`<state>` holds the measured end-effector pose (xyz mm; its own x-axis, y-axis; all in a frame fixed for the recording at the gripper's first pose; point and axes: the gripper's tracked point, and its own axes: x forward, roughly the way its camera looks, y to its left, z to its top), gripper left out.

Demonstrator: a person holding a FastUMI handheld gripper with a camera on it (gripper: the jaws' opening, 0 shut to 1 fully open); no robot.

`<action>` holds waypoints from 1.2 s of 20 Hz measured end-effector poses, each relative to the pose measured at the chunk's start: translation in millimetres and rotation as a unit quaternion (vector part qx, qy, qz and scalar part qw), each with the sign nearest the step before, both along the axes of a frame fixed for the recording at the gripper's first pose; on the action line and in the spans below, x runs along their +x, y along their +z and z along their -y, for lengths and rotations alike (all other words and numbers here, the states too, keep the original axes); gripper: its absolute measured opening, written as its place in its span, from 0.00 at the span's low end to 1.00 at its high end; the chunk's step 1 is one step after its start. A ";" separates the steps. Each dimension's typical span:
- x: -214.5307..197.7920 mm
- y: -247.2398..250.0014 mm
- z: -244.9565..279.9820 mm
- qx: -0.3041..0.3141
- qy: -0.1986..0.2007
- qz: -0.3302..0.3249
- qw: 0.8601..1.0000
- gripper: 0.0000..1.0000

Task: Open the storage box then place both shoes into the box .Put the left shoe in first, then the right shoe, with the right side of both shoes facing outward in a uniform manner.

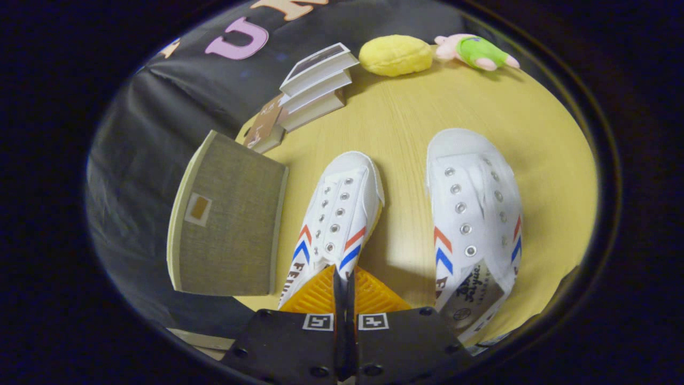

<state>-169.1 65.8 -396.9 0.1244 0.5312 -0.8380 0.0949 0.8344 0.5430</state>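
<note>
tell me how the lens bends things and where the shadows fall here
Gripper view: fisheye curves the table edge and bows the storage box; a soft shadow lies between the two shoes, just ahead of the gripper, whose fingers are closed on the left shoe.

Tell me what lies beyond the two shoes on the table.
Beyond the shoes, a stack of books, a yellow plush and a pink-and-green plush toy sit on the table. The gripper covers the nearer shoe's heel; its fingers look pressed together.

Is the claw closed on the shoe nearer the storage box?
Yes: the claw grips the rear edge of the shoe beside the storage box, fingers nearly together.
</note>
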 end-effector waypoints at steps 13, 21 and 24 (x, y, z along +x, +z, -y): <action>46.5 99.8 -49.8 0.071 -0.039 0.057 0.995 0.03; 76.0 166.2 -90.5 0.102 -0.039 0.109 0.988 0.03; 74.8 177.4 -114.3 0.111 -0.028 0.117 0.986 0.03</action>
